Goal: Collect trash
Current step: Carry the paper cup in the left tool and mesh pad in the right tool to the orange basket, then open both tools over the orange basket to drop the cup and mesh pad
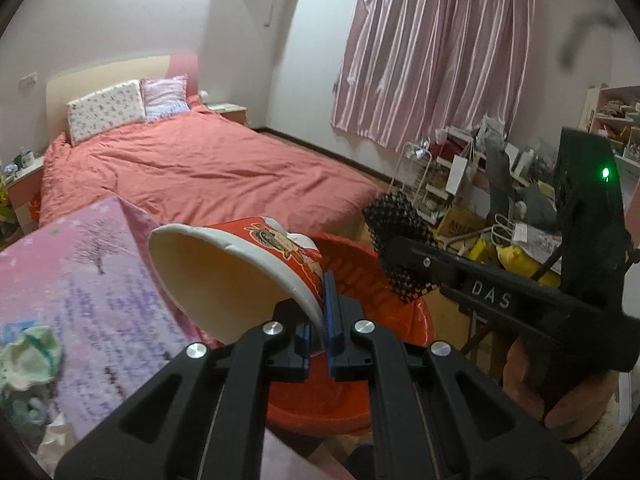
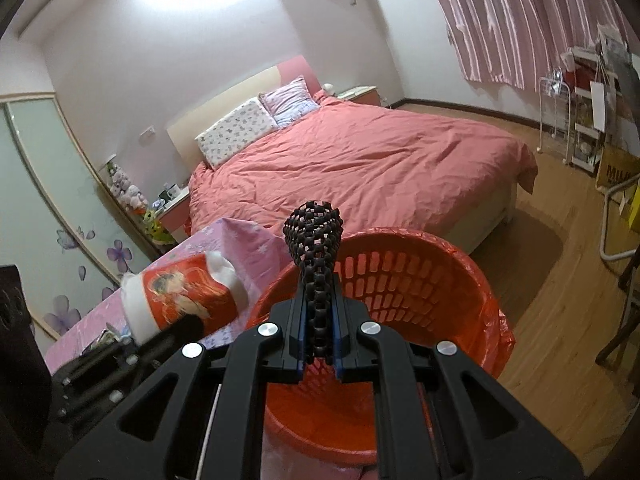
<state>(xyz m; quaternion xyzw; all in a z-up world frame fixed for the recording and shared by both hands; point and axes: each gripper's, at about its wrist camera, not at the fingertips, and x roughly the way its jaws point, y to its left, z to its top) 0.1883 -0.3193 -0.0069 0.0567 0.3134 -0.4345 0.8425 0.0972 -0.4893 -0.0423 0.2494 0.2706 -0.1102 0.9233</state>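
Red cup [image 1: 240,264] above orange basket [image 1: 416,320]

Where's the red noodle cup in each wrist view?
Left wrist: noodle cup at centre, rim clamped by the left gripper.
Right wrist: noodle cup at lower left, beside the basket.
Shared landmark: the orange trash basket.

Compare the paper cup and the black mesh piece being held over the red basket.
The paper cup is wide, smooth, red and white; the black mesh piece is narrow and full of holes. The cup lies tilted sideways, pinched by its rim; the mesh stands upright. Both are clamped in a tool above the red basket.
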